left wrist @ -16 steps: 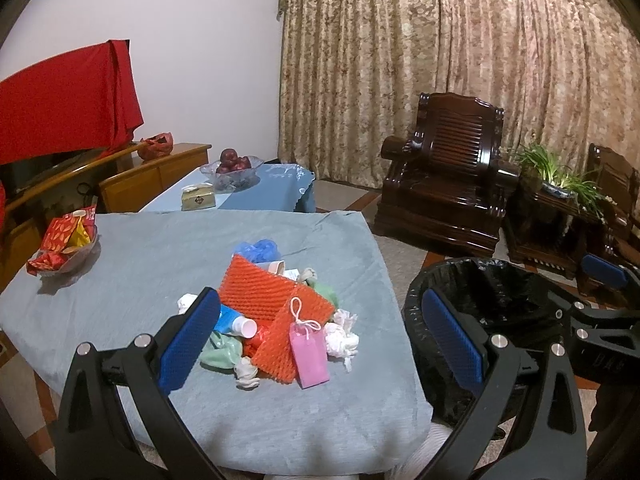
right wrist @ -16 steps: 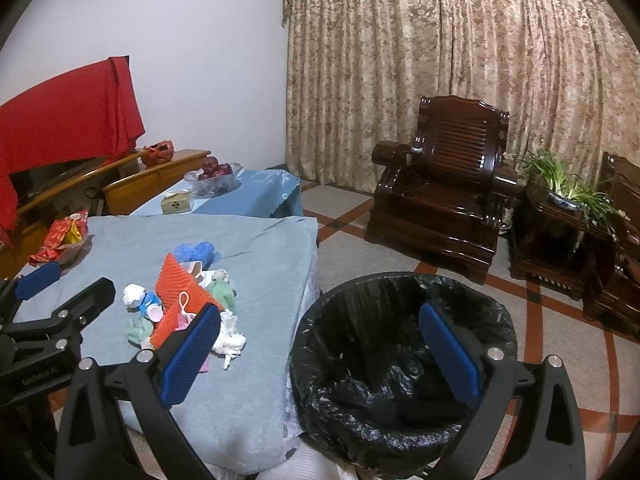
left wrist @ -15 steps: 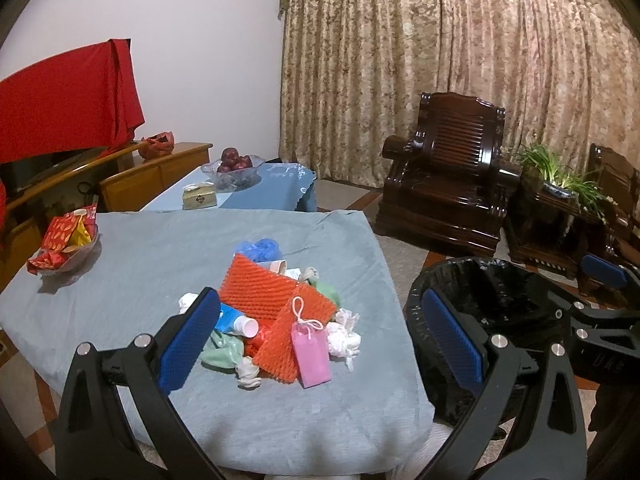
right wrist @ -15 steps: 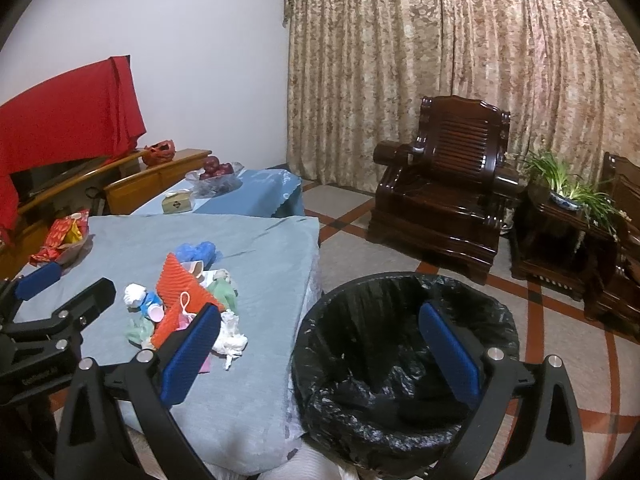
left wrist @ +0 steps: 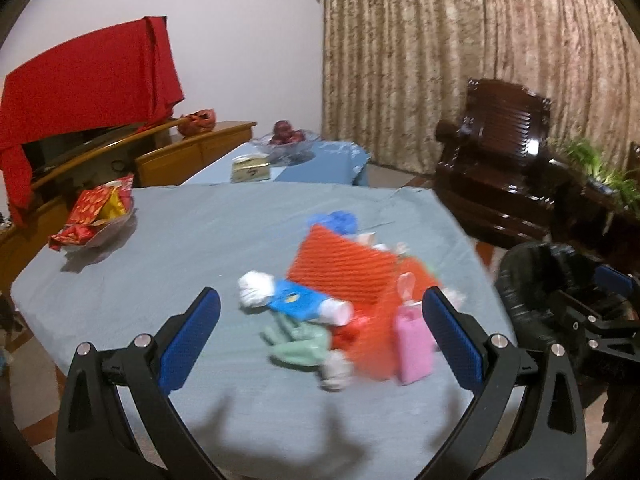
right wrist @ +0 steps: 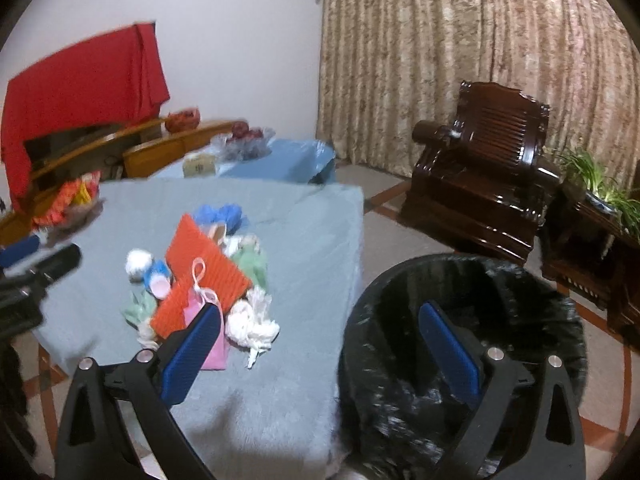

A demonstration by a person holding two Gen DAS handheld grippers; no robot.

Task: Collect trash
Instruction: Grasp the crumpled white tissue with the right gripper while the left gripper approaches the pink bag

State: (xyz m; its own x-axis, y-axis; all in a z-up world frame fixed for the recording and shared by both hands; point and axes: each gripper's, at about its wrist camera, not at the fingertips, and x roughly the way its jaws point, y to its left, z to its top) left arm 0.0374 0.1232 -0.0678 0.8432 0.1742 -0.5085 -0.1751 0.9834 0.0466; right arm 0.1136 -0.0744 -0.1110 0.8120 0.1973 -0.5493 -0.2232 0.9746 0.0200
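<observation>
The trash pile [left wrist: 344, 296] lies on the tabletop [left wrist: 192, 248], left of the black bin [right wrist: 460, 344]. Both the left gripper [left wrist: 320, 340] and right gripper [right wrist: 320, 352] have spread fingers; the left should descend straight over one loose piece

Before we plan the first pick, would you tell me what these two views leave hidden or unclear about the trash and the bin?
- Trash pile: motion blur smears both views, so the white crumpled pieces cannot be identified.
- Whatever lies under the orange mesh sheet is covered by it.
- Pink bag: partly hidden by the right gripper's finger in the right wrist view.
- Bin: dark liner hides its contents; cut off at the left wrist view's edge.
</observation>
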